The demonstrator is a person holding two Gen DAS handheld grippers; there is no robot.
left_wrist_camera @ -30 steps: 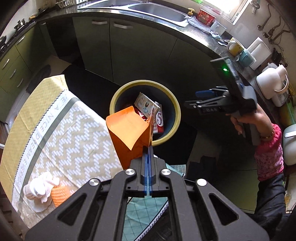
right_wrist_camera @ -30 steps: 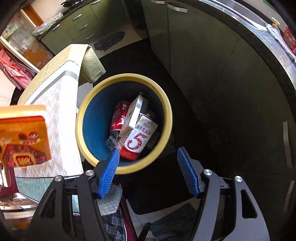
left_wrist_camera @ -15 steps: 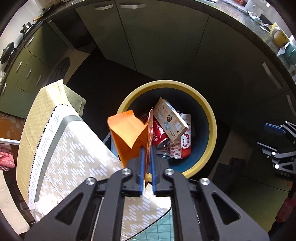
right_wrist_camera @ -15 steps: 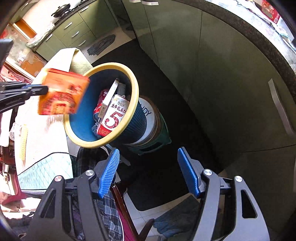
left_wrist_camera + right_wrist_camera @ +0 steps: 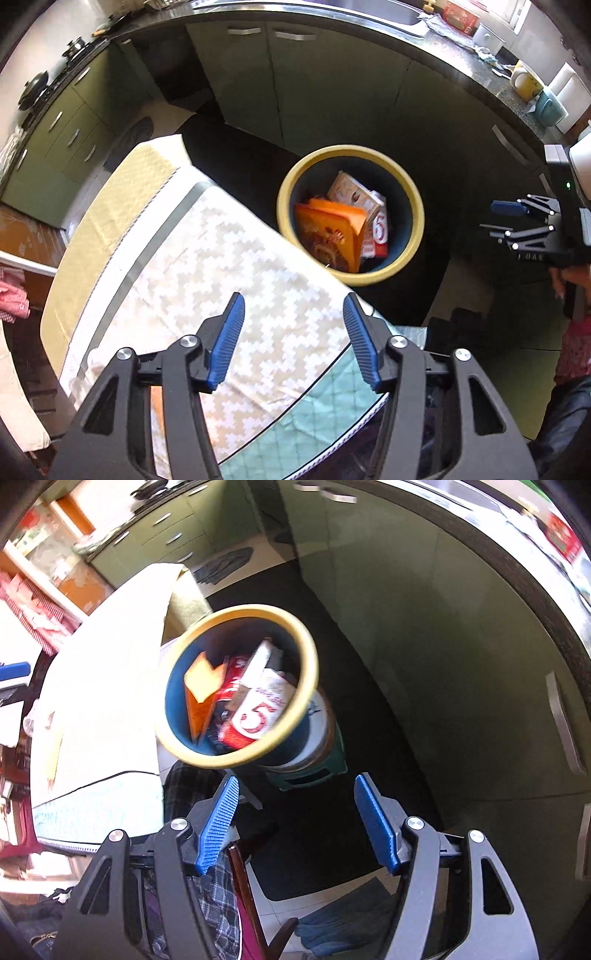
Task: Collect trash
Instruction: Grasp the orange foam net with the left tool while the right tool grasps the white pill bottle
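Left gripper spread wide and holding nothing, hovering over the patterned cloth on the counter. Orange packet down inside the yellow-rimmed bin, leaning beside a carton marked 5. Right gripper parted too, nothing between the blue pads, poised above the dark floor mat near the bin.

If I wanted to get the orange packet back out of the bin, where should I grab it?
Probably by its top edge. The orange packet stands on end inside the yellow-rimmed bin, leaning against the bin wall nearest the table, with cartons crowding its other side. So come straight down from above and pinch its thin upper edge across the flat faces.
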